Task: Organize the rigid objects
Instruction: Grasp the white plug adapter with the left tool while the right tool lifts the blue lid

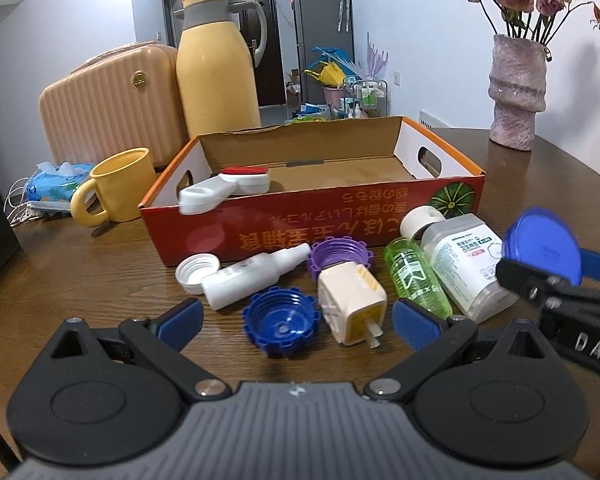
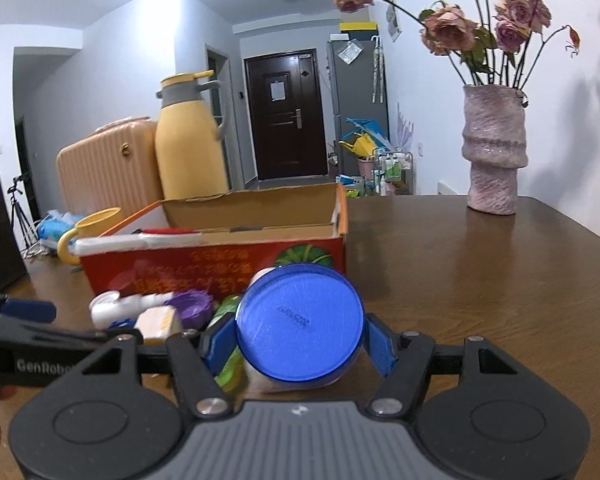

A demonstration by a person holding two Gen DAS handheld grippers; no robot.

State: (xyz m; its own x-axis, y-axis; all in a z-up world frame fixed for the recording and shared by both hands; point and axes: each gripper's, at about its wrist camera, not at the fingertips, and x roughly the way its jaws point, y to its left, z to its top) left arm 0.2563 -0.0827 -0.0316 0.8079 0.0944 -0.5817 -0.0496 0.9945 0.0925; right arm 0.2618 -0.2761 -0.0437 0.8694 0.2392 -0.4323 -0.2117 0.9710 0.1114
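Observation:
An open red cardboard box (image 1: 456,196) stands on the table; a white and red case (image 1: 224,188) rests on its left front rim. In front of it lie a white cap (image 1: 196,270), a white bottle (image 1: 252,280), a purple cap (image 1: 338,256), a blue cap (image 1: 280,322), a cream plug-in device (image 1: 350,304), a green bottle (image 1: 416,278) and a clear labelled bottle (image 1: 460,260). My left gripper (image 1: 296,320) is open, low around the blue cap. My right gripper (image 2: 298,342) is shut on a blue round lid (image 2: 300,324), also in the left wrist view (image 1: 544,250), held above the table right of the bottles.
A yellow mug (image 1: 116,192), yellow thermos (image 1: 218,64), peach case (image 1: 112,108) and tissue pack (image 1: 56,186) stand left and behind the box. A pink vase (image 1: 518,92) with dried roses stands at the back right. The table (image 2: 480,280) is dark wood.

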